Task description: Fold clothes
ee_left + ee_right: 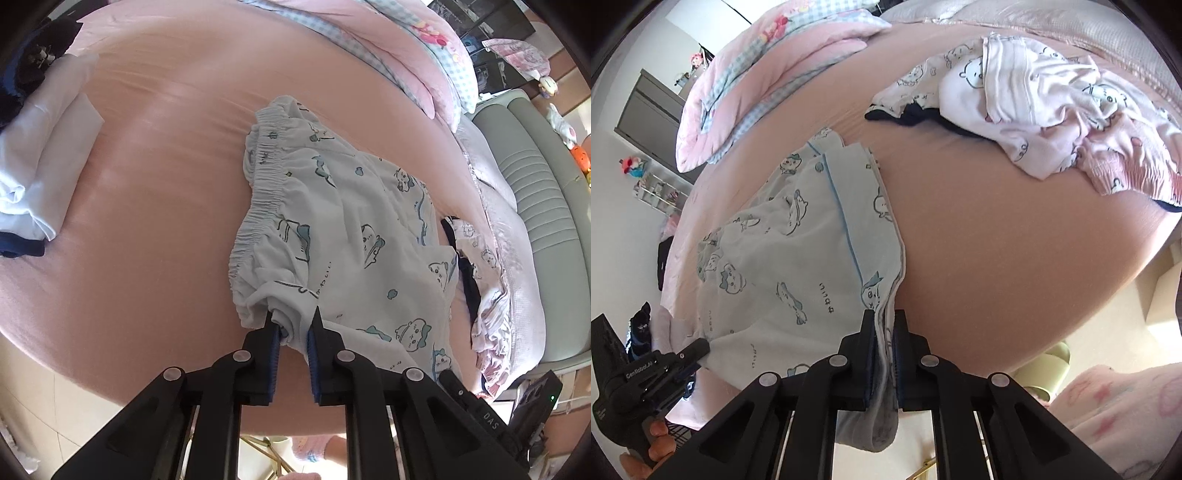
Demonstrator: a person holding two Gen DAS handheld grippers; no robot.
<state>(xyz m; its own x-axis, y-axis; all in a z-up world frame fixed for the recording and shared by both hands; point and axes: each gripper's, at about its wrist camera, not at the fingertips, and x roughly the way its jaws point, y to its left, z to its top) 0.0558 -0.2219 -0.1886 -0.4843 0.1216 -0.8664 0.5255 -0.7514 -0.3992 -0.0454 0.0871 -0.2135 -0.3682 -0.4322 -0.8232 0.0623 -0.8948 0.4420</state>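
Observation:
A pair of light blue shorts [332, 229] with a cartoon print and a gathered waistband lies on the pink bed sheet [155, 206]. My left gripper [291, 314] is shut on the near corner of the waistband. In the right wrist view the same shorts [798, 243] spread to the left, and my right gripper [884, 317] is shut on their near hem edge, with cloth hanging down between the fingers. The left gripper [698, 347] shows at the lower left of that view, held by a hand.
A folded white and navy pile [40, 155] lies at the left of the bed. A heap of pink printed clothes [1045, 122] lies at the far right. A rolled pink and checked quilt [768, 74] runs along the back. A grey headboard [546, 192] stands at the right.

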